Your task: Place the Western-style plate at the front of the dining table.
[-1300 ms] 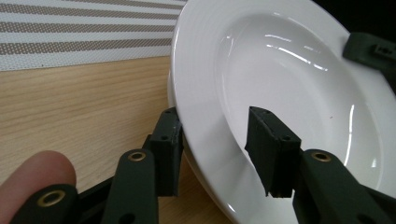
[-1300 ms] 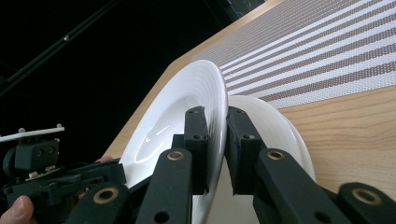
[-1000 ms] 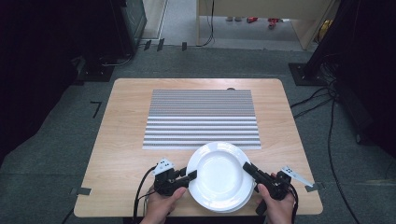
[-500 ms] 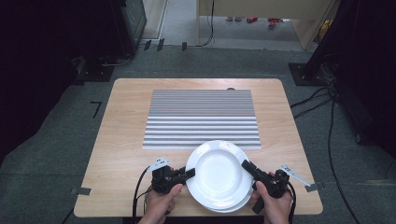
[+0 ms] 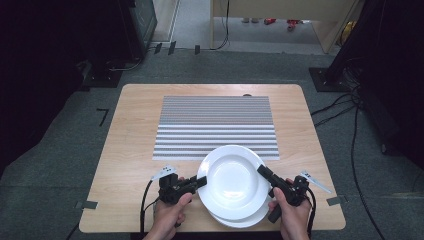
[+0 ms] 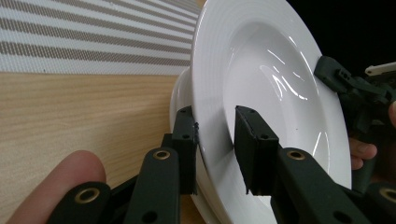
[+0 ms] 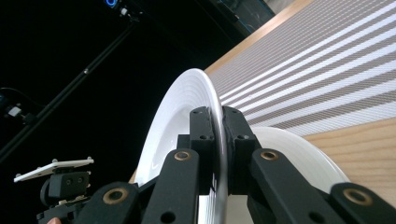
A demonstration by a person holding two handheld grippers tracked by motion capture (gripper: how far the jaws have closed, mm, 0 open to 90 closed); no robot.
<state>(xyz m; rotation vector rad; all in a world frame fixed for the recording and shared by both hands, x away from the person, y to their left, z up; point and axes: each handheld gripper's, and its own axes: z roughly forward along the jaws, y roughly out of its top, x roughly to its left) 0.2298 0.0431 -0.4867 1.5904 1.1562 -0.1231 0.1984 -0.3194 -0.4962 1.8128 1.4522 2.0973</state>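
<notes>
Since the earlier frame the top plate (image 5: 234,180) has come up off the plate below (image 5: 247,220), near the table's (image 5: 130,150) front edge. Left gripper (image 6: 215,135) jaws have just been closing on its rim; right gripper (image 7: 218,126) is clamped on the other side. Looks like the lift step. Next, probably carry it level onto the mat (image 5: 215,120).

I see a glossy white plate (image 5: 233,179) with faint ringed ridges on its rim, over a second white plate (image 5: 243,220). My fingers (image 6: 256,149) are matte black. The worktop (image 5: 130,150) is pale wood grain, its mat (image 5: 217,125) striped white and grey-brown.
</notes>
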